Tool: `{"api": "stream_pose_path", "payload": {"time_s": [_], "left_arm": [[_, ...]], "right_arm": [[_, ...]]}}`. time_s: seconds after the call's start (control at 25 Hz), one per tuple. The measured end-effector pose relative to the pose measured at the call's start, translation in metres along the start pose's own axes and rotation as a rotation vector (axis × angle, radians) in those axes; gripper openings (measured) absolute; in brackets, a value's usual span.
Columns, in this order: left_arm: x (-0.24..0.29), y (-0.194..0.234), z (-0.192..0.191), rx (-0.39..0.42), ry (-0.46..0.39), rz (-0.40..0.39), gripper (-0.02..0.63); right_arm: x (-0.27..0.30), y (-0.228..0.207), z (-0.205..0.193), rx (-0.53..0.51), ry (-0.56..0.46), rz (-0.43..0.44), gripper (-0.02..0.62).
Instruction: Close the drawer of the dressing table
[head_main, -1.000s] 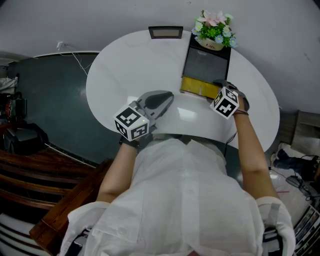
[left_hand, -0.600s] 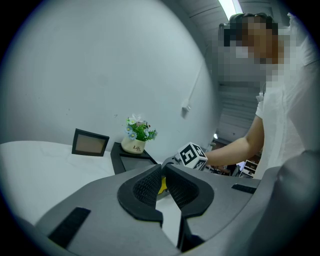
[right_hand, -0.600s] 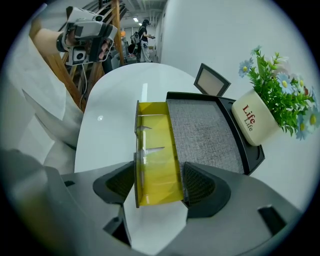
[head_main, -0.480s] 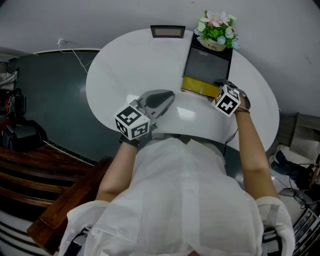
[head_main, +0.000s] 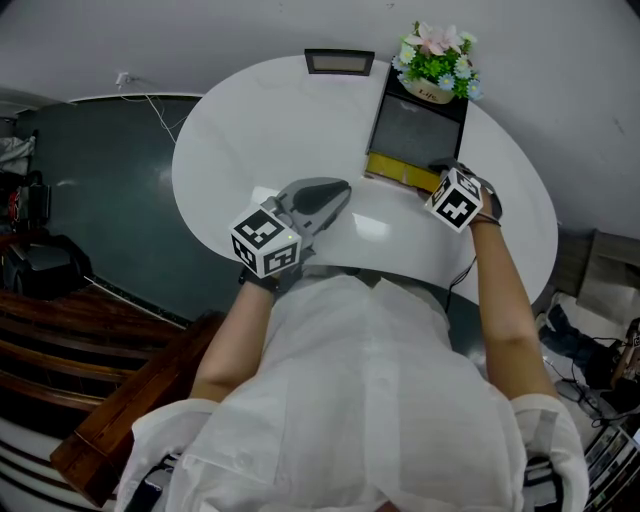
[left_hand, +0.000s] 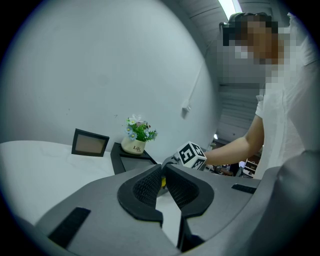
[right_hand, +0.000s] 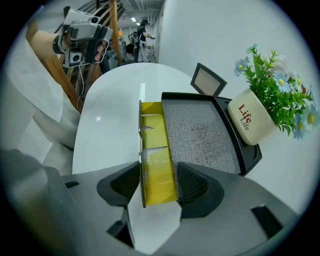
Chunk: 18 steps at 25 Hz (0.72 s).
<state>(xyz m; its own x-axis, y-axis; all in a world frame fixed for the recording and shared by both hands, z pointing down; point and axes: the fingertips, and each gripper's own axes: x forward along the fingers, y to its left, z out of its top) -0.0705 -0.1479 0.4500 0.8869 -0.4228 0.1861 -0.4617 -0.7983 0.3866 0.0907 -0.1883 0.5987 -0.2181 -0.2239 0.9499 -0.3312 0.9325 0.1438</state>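
The dressing table box (head_main: 417, 125) is black with a grey top (right_hand: 200, 132), and its yellow drawer (right_hand: 156, 165) stands pulled out toward me. My right gripper (right_hand: 158, 184) points steeply down over the drawer's near end (head_main: 400, 170). Its jaws are closing, with that end of the drawer between the pads, which stand at its sides without a clear press. My left gripper (head_main: 338, 190) rests left of the drawer above the white table (head_main: 240, 140). In the left gripper view the left gripper (left_hand: 163, 172) is shut on nothing.
A potted flower (head_main: 435, 60) sits on the far end of the box. A small picture frame (head_main: 339, 62) stands at the table's far edge. The round table ends close in front of me; dark floor and wooden furniture (head_main: 60, 330) lie to the left.
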Motion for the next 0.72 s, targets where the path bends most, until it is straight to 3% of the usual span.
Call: {"api": "stream_pose_path", "payload": {"time_s": [0.72], "left_arm": [[-0.0017,-0.0007,0.001,0.004,-0.002,0.0,0.032]], "right_arm": [[0.0,-0.0078,0.0005,0.029,0.001,-0.031,0.184]]}}
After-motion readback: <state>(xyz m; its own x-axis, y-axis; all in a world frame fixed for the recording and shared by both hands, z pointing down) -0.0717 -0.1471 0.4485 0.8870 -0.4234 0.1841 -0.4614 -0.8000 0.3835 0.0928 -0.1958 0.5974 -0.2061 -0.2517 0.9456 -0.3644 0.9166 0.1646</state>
